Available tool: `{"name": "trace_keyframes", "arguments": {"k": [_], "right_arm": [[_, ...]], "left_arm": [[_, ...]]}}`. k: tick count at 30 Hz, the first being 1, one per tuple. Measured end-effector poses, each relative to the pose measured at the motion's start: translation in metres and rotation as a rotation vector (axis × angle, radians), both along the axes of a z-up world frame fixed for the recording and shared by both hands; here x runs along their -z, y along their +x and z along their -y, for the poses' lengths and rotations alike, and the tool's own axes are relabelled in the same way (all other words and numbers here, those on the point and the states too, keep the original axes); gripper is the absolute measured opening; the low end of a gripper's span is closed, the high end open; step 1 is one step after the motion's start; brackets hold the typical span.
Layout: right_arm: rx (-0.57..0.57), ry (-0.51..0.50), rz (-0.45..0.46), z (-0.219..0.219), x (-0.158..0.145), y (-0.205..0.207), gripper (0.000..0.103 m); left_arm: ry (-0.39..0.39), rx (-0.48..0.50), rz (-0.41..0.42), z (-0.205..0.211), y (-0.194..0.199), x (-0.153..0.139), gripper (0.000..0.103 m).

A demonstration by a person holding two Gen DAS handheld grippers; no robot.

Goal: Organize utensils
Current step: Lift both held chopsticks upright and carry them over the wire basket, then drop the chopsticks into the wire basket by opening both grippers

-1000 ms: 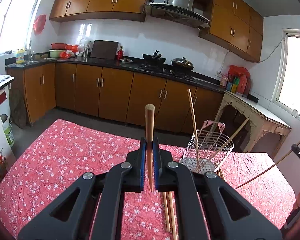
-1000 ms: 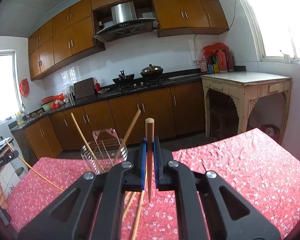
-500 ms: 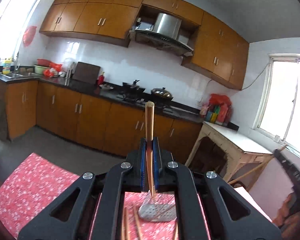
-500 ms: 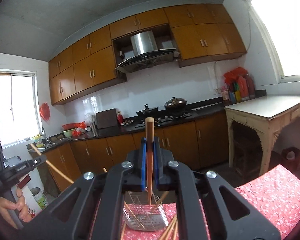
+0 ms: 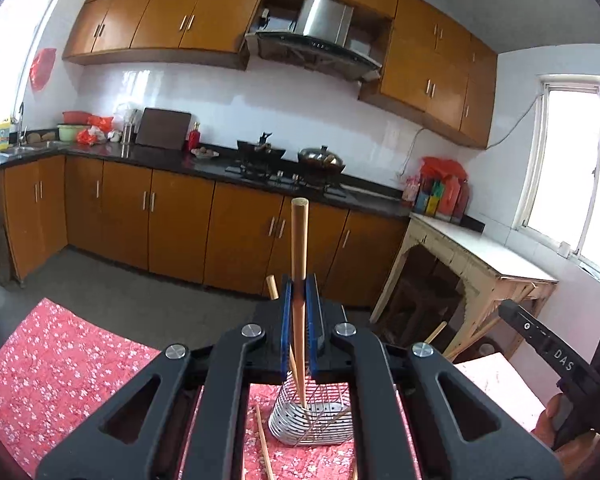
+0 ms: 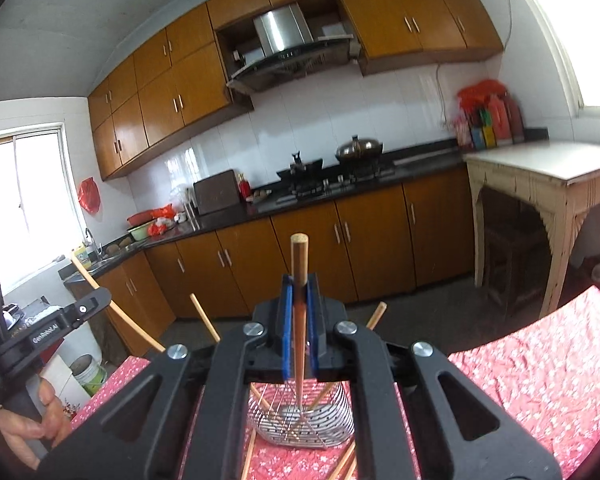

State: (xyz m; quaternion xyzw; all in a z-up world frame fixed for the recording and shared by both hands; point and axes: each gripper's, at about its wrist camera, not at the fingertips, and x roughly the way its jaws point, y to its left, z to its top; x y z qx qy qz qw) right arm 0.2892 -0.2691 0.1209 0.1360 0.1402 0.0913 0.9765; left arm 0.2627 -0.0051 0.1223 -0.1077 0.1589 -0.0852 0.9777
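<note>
My left gripper point(image 5: 299, 292) is shut on a wooden chopstick point(image 5: 299, 240) held upright, its lower tip reaching into the wire utensil basket point(image 5: 320, 424) on the red floral tablecloth point(image 5: 60, 368). My right gripper point(image 6: 299, 296) is shut on another wooden chopstick point(image 6: 299, 264), also upright, its tip down in the same basket point(image 6: 324, 416). Two chopsticks point(image 6: 204, 318) lean in the basket. The right gripper shows at the right edge of the left wrist view point(image 5: 548, 344); the left one shows at the left edge of the right wrist view point(image 6: 52, 320).
Loose chopsticks lie on the cloth beside the basket point(image 5: 264, 444) point(image 6: 346, 462). Behind the table stand wooden kitchen cabinets point(image 5: 180, 216), a stove with pots point(image 5: 292, 160), and a white side table point(image 5: 480, 252) at the right.
Both grippers have risen over the basket and tilted, each bringing its chopstick's tip down into it. The table now shows lower in both views.
</note>
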Motion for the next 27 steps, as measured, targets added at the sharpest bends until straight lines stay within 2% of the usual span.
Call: {"name": "trace_keyframes", "arguments": {"k": [10, 19, 25, 27], "right_arm": [[-0.011, 0.045, -0.089, 0.006, 0.027, 0.026, 0.008], [-0.009, 0.062, -0.149, 0.012, 0.044, 0.047, 0.008], [0.022, 0.056, -0.17, 0.015, 0.05, 0.054, 0.012], [0.038, 0.053, -0.168, 0.017, 0.05, 0.051, 0.018]], "left_arm": [[0.006, -0.006, -0.093, 0.004, 0.028, 0.032, 0.006], [0.01, 0.018, -0.167, 0.005, 0.04, 0.046, 0.007], [0.003, 0.021, -0.187, 0.002, 0.038, 0.046, 0.008], [0.006, 0.02, -0.186, 0.001, 0.036, 0.045, 0.008]]}}
